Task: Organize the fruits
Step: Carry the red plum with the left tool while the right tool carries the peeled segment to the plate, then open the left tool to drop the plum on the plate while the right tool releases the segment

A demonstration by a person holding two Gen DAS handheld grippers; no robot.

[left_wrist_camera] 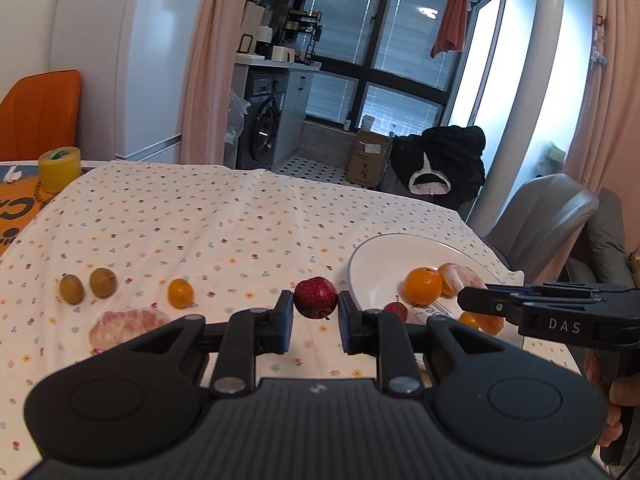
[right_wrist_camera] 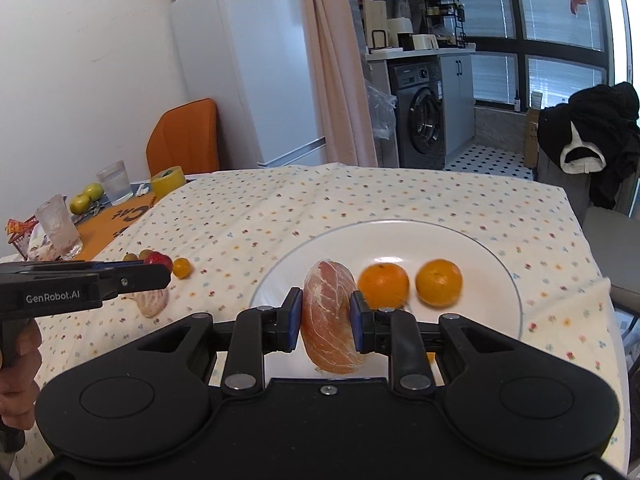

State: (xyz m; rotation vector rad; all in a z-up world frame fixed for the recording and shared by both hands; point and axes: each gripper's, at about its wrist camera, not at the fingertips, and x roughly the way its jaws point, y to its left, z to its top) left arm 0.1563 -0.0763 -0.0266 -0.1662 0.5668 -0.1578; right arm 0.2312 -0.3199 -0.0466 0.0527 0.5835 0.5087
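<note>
Up front in the left wrist view, the left gripper had its jaws closed against a small red fruit, one blue pad touching each side, the fruit raised just above the flowered cloth on the counter. At nine o'clock from it lay a small orange fruit, and farther the same way two olive-green fruits side by side. A peeled citrus piece rested on the cloth at about eight o'clock. At three o'clock stood a white plate with a whole orange, a peeled citrus touching it, and a second small red fruit near its rim. The right gripper reached in over the plate from three o'clock

Meanwhile, in the right wrist view, the right gripper had its jaws shut on a peeled citrus half, held upright over the near rim of the plate. Two whole oranges sat on the plate at about one o'clock, close together. At nine o'clock the left gripper showed side-on with the red fruit at its tip, another peeled piece lying on the cloth beneath it
</note>
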